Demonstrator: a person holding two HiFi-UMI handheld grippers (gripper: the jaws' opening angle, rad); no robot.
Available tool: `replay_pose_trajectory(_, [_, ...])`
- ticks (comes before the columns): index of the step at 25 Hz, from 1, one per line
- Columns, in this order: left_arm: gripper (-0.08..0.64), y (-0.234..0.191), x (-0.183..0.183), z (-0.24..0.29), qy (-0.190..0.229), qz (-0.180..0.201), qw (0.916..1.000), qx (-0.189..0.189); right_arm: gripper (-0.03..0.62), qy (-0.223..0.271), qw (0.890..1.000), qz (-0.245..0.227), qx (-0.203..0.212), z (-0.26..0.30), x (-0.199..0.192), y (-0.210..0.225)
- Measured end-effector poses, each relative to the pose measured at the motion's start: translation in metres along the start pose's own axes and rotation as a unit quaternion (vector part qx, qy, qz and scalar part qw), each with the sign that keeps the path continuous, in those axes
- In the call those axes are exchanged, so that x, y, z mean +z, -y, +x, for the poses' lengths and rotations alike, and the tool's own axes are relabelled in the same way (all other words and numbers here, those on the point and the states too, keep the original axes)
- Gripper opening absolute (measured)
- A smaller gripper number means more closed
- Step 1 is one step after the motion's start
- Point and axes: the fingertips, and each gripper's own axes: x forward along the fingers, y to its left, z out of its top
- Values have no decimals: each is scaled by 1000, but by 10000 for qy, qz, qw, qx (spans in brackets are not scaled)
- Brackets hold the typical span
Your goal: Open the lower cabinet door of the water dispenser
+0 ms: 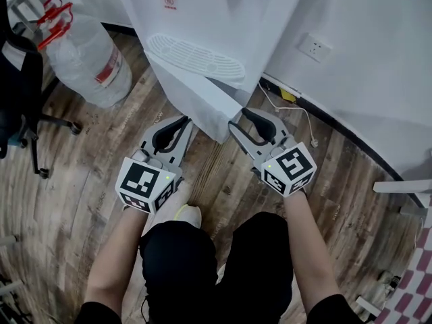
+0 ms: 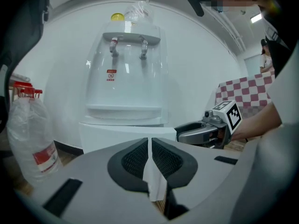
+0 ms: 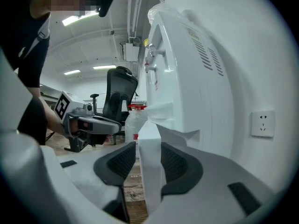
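nearest: the person's knees (image 1: 216,262) in black, crouched, with a pale shoe (image 1: 183,213) between them; bare forearms (image 1: 118,248) run forward to the marker cubes (image 1: 145,184) on the grippers. left of the unit: a large clear water bottle (image 1: 88,59) with red handle and red label, upright in the left gripper view, close beside the dispenser's base. a black office chair (image 1: 20,93) is further left, well apart from the door. right of the unit: a wall socket (image 1: 315,47) and a white cable (image 1: 297,117) trailing from the skirting onto the floor. the floor (image 1: 88,160) is wood-look planks, the walls (image 1: 364,59) are white, and a red-and-white check patch (image 1: 412,282) shows at the lower right corner. the water dispenser (image 1: 223,12) is white and set against the wall, with two taps (image 2: 114,45) above an oval drip tray (image 1: 196,58). the lower cabinet door (image 1: 196,100) stands swung out from the body toward the person, its free edge pointing between the two grippers. left gripper (image 1: 185,123): jaws closed together with nothing clamped, tips just beside the door's outer face; contact cannot be told. right gripper (image 1: 237,117): jaws spread wide, straddling the door's free edge. the edge sits between the pads. a clear gap shows on the side toward the left gripper; the other pad is very close to the panel. it is not clamped.
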Motion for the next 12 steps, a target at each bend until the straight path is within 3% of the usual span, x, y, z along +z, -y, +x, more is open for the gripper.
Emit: replay_pose_trajectory(12, [120, -4, 2, -21, -8, -47, 10000, 25, 176, -174, 9964, -347, 759, 6, -4, -65])
